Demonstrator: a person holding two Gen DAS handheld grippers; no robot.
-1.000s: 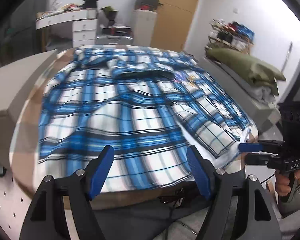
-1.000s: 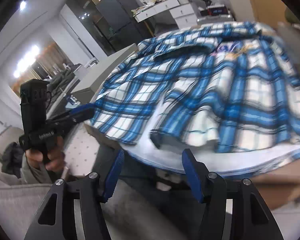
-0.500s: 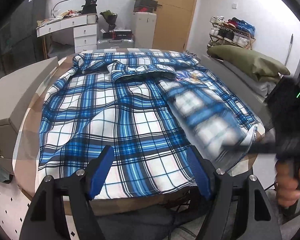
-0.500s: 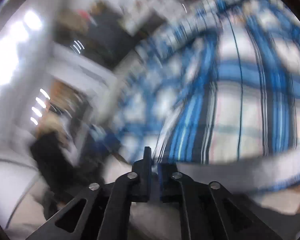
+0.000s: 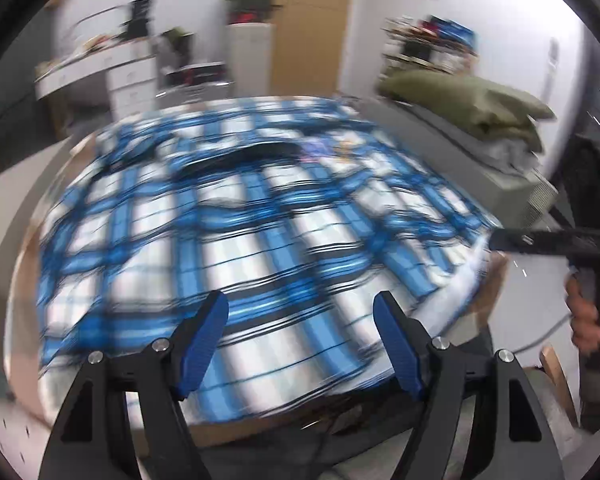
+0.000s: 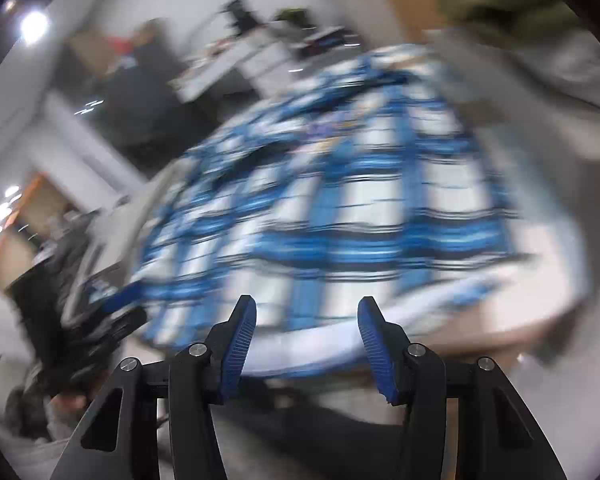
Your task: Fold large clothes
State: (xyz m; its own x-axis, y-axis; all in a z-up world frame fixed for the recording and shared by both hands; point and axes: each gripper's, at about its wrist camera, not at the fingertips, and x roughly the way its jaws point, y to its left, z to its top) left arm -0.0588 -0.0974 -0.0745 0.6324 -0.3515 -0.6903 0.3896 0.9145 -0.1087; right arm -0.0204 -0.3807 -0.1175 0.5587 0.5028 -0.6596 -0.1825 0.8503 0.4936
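Both black grippers with blue pads, left (image 5: 300,340) spread empty, right (image 6: 306,344) opening empty, face the blurred blue-and-white plaid shirt (image 5: 240,240); no legible writing.

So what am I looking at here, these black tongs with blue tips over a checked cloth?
There is no robot: a person holds a two-finger gripper in each hand, each with a wide-angle camera looking along its fingers. One picture is from the left gripper, the other from the right gripper. Both look over a blue and white checked shirt spread on a round table, waiting to be folded. Neither gripper holds anything: the left is open and the right one's jaws are opening, empty. The pictures are blurred.
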